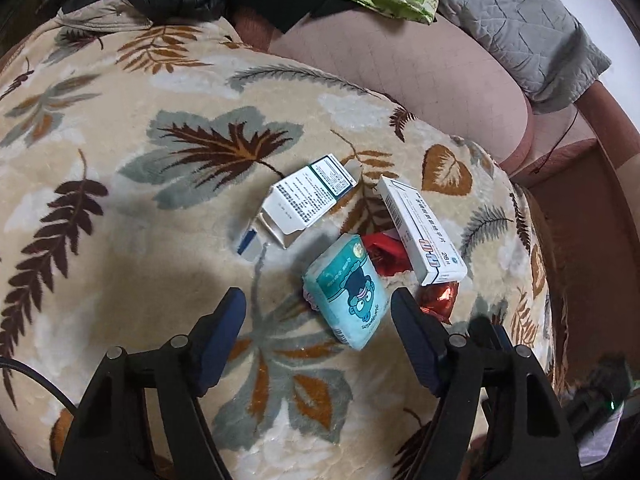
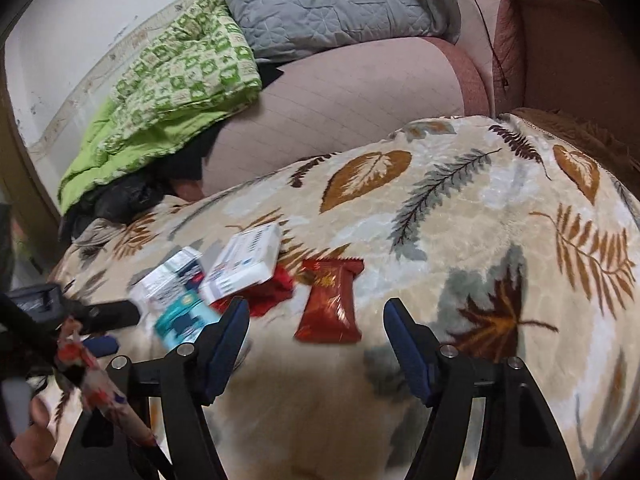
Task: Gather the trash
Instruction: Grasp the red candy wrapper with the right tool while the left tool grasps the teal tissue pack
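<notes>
Trash lies in a loose pile on a leaf-patterned blanket (image 1: 160,184). A teal tissue pack (image 1: 347,292) sits just ahead of my open left gripper (image 1: 318,312), between its fingertips and nearer the right one. Beyond it lie an opened white carton (image 1: 304,200), a white medicine box (image 1: 420,232), crumpled red paper (image 1: 384,254) and a red foil wrapper (image 1: 440,300). In the right wrist view the red foil wrapper (image 2: 330,300) lies flat just ahead of my open right gripper (image 2: 316,316). The medicine box (image 2: 248,260), carton (image 2: 168,280) and tissue pack (image 2: 180,320) are blurred at left.
A pink sofa cushion (image 1: 400,64) lies beyond the blanket, with a green quilt (image 2: 172,80) and a grey quilted pillow (image 2: 332,0) behind. The left gripper (image 2: 100,316) and a patterned sleeve (image 2: 100,384) show at the lower left of the right wrist view. The sofa's brown side (image 1: 580,216) drops off at right.
</notes>
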Demonstrator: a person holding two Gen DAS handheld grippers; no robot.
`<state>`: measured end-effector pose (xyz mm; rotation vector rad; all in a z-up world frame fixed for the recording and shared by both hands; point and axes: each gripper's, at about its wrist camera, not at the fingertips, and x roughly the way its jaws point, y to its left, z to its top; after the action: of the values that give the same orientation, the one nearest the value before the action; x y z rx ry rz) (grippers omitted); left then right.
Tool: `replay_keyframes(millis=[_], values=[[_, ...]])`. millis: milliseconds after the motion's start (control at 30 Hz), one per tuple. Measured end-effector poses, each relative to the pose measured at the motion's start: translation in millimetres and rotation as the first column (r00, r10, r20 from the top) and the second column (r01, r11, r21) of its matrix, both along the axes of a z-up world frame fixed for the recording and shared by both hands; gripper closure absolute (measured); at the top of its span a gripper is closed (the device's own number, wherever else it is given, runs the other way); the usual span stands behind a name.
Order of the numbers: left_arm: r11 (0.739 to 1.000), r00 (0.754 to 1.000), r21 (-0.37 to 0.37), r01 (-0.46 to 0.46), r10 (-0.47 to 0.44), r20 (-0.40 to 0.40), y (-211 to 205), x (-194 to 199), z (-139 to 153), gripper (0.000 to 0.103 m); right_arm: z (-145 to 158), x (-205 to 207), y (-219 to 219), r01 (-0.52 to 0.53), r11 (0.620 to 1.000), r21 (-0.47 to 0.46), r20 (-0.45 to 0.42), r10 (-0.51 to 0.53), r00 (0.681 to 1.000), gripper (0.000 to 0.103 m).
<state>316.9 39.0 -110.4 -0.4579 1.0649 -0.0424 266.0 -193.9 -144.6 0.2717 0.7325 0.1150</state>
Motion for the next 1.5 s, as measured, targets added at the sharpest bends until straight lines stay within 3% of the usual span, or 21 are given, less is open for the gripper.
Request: replay_keyframes(millis=[167, 367, 433, 500, 567, 733, 867, 1100, 1333, 1500], values=[[1.000, 1.000, 0.006, 0.016, -0.016, 0.006, -11, 9, -5, 0.031, -17, 23, 1, 0.017, 1.000, -0.023, 0.005, -0.017, 1.000, 0.038], [0.999, 0.999, 0.035, 0.033, -0.033, -0.017, -23, 21, -16, 0.044, -31, 30, -5, 0.048, 0.999, 0.001, 0.012, -0.048, 0.999, 0.046], [0.999, 0.998, 0.016, 0.048, -0.047, -0.036, -25, 25, -21, 0.051, -33, 33, 2, 0.027, 0.999, -0.024, 0.010, -0.027, 1.000, 0.052], [0.999, 0.998, 0.004, 0.045, -0.045, -0.051, -24, 27, -25, 0.052, -35, 36, 14, 0.000, 0.997, -0.077, 0.001, 0.000, 1.000, 0.066], [0.999, 0.998, -0.004, 0.033, -0.033, -0.062, -21, 28, -28, 0.052, -39, 40, 21, -0.017, 0.993, -0.116, -0.020, 0.015, 1.000, 0.067], [0.999, 0.997, -0.026, 0.031, -0.033, -0.072, -19, 28, -29, 0.052, -42, 39, 18, -0.011, 0.994, -0.110, -0.019, 0.009, 1.000, 0.071], [0.998, 0.996, -0.028, 0.051, -0.053, -0.071, -21, 28, -28, 0.066, -40, 34, 14, 0.000, 0.995, -0.099, -0.001, 0.000, 1.000, 0.073], [0.997, 0.995, -0.041, 0.067, -0.070, -0.071, -22, 28, -24, 0.085, -39, 30, -1, 0.033, 0.999, -0.001, 0.020, -0.032, 0.999, 0.074], [0.997, 0.994, -0.041, 0.065, -0.069, -0.090, -23, 27, -24, 0.089, -36, 28, 1, 0.025, 1.000, 0.005, 0.040, -0.025, 0.999, 0.074], [0.995, 0.993, -0.074, 0.068, -0.074, -0.089, -22, 25, -20, 0.092, -35, 24, -8, 0.010, 0.997, 0.078, 0.069, -0.015, 0.997, 0.075]])
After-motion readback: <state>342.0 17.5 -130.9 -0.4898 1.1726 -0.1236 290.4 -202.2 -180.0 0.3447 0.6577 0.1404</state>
